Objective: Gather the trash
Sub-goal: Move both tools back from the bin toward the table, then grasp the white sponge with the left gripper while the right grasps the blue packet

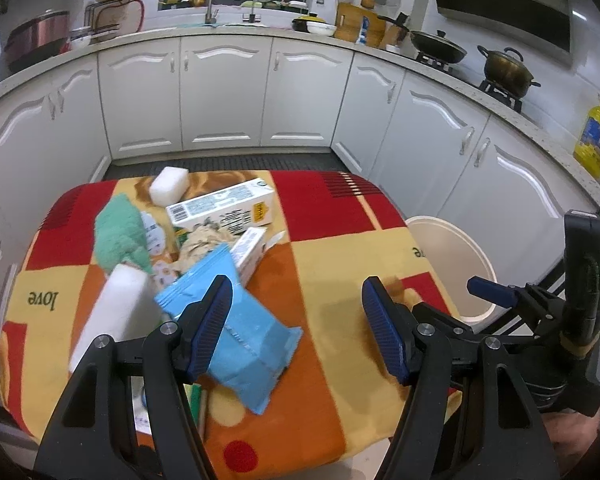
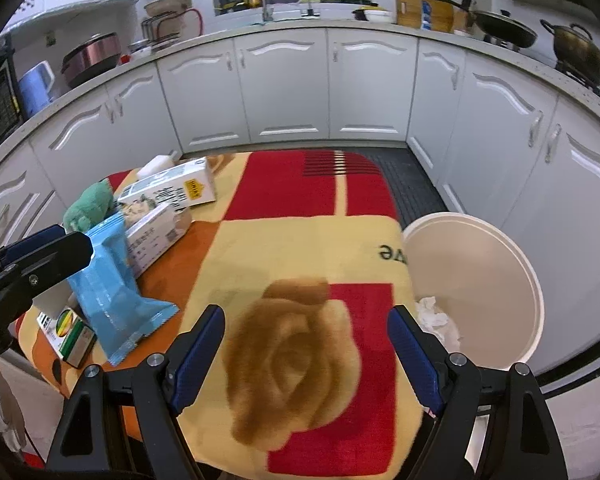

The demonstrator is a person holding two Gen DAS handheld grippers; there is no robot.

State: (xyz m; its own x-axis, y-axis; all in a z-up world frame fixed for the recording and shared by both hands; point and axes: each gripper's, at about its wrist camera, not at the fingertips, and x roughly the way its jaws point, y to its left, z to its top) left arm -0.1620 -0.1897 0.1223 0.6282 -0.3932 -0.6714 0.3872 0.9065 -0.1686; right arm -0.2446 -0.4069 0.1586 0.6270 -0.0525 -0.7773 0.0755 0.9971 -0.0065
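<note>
White kitchen cabinets (image 1: 220, 92) behind a blanket-covered table (image 1: 332, 264); left gripper (image 1: 296, 320) angled down over blue packet (image 1: 236, 328), jaws apart, empty; right gripper (image 2: 306, 354) tilted down above bare blanket, spread, empty; cartons (image 1: 224, 208) heaped left; white bin (image 2: 476, 280) beside table.

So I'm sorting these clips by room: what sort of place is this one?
A home kitchen, by the look of it. White cabinets run under a counter with a sink tap, and pots sit on a gas hob. The trash lies on a cloth-covered table beside a white bin.
</note>
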